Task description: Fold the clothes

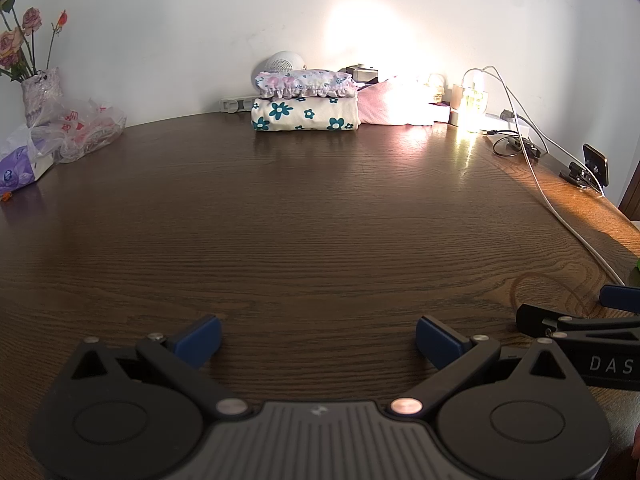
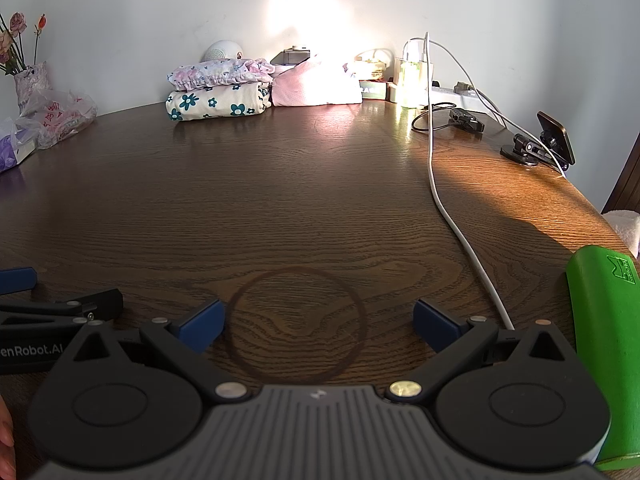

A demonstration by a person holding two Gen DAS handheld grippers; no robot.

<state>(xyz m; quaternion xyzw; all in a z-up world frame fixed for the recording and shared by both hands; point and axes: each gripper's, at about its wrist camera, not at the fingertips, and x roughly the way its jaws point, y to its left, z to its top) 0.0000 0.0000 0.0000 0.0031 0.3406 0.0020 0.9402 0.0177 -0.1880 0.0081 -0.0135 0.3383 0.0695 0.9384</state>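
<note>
The left gripper [image 1: 318, 338] is tipped forward and downward over the surface [image 1: 320, 220], its jaws spread wide with nothing between the blue pads [image 1: 202, 338]. The right gripper [image 2: 318, 326] sits in the same downward tilt, jaws likewise spread wide and empty. The two are side by side, close together: each shows at the edge of the other's view. A bit of a hand [image 2: 6, 444] shows at the right view's lower left edge.

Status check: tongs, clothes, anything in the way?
Left tongs and right tongs open, empty. Folded clothes stacked by far wall. White cable crosses table at right.
</note>
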